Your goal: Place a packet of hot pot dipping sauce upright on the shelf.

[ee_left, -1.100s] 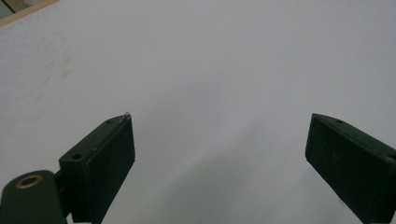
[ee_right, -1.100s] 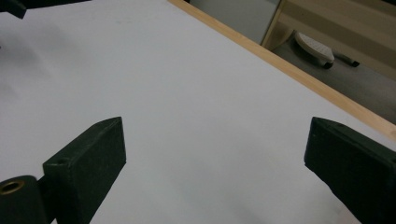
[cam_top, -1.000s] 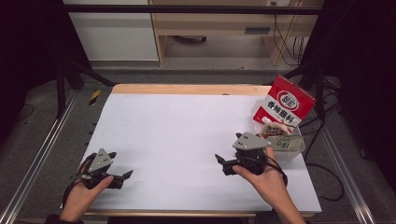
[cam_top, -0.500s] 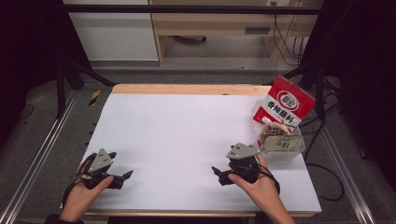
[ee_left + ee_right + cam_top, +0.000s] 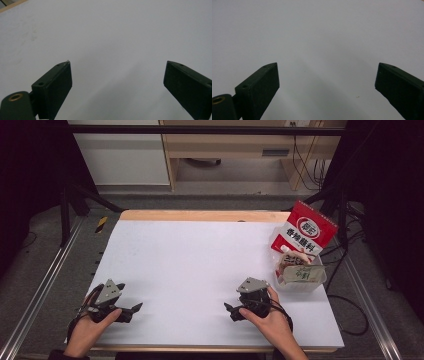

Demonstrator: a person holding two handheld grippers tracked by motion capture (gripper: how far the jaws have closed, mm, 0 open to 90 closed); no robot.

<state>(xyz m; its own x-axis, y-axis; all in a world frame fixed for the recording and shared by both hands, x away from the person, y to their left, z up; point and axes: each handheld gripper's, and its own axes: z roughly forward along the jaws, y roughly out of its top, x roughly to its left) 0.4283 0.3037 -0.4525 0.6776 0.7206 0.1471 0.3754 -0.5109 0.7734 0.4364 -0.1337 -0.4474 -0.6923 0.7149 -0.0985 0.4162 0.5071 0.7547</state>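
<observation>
From the high view, I have my left tongs point(image 5: 131, 309) low at the near left corner of the white counter point(image 5: 200, 265) and my right tongs point(image 5: 231, 310) near the front edge at right, both empty and pointing inward. The nearest thing is the clear tub of packets point(image 5: 300, 276) just beside my right hand point(image 5: 267, 315), with a red bag point(image 5: 305, 231) propped behind it, likely leaned there to stay upright. In the left gripper view, the left tongs point(image 5: 117, 80) are spread wide over bare counter. In the right gripper view, the right tongs point(image 5: 327, 80) are spread too, nothing between them, ready, I judge, for a reach.
</observation>
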